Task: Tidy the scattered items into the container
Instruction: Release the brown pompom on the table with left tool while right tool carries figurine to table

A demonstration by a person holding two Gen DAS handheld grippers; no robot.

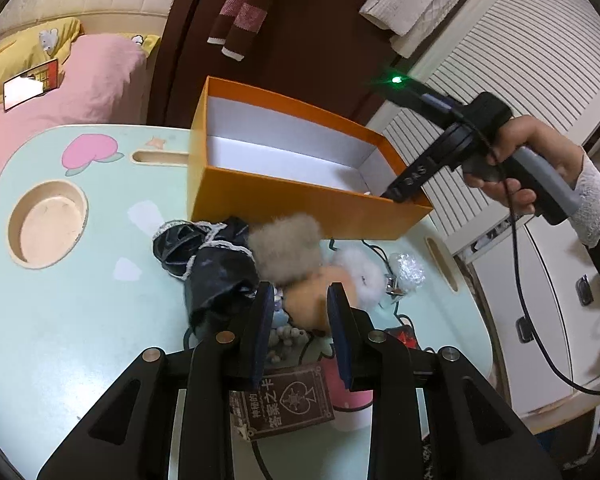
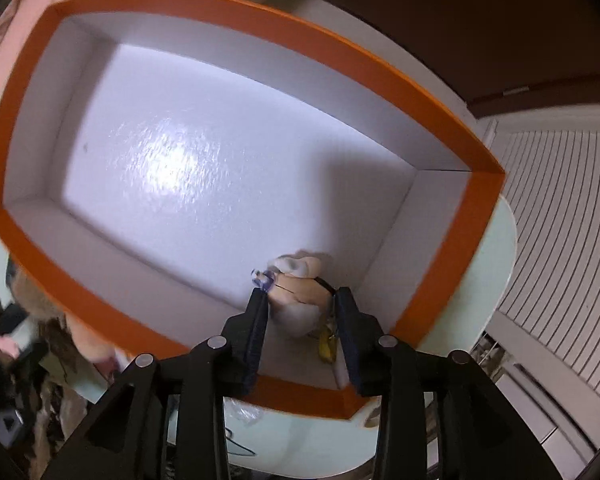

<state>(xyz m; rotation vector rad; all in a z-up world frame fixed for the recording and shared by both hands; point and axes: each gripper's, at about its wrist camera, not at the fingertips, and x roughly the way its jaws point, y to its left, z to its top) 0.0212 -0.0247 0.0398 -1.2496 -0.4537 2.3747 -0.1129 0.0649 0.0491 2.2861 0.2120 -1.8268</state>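
Observation:
An orange box [image 1: 284,196] with a white inside [image 2: 204,152] stands at the back of the pale green table [image 1: 80,320]. My right gripper [image 2: 300,304] points down into its near right corner, shut on a small beige and white plush charm [image 2: 300,292] with a purple bead. In the left wrist view a hand [image 1: 512,168] holds that gripper [image 1: 400,192] at the box's rim. My left gripper [image 1: 300,300] stands open low over the scattered pile, with an orange plush [image 1: 308,300] just past its tips. Around it lie a grey pom [image 1: 288,248], a white pom [image 1: 360,272] and a dark lace-edged pouch [image 1: 212,272].
A brown card pack [image 1: 284,404], a bead string [image 1: 288,334], a crinkly clear item [image 1: 410,270] and black cords lie near the table's front. The table has a round cup recess [image 1: 48,224]. A pink bed [image 1: 60,92] is left, white cabinets [image 1: 540,300] right.

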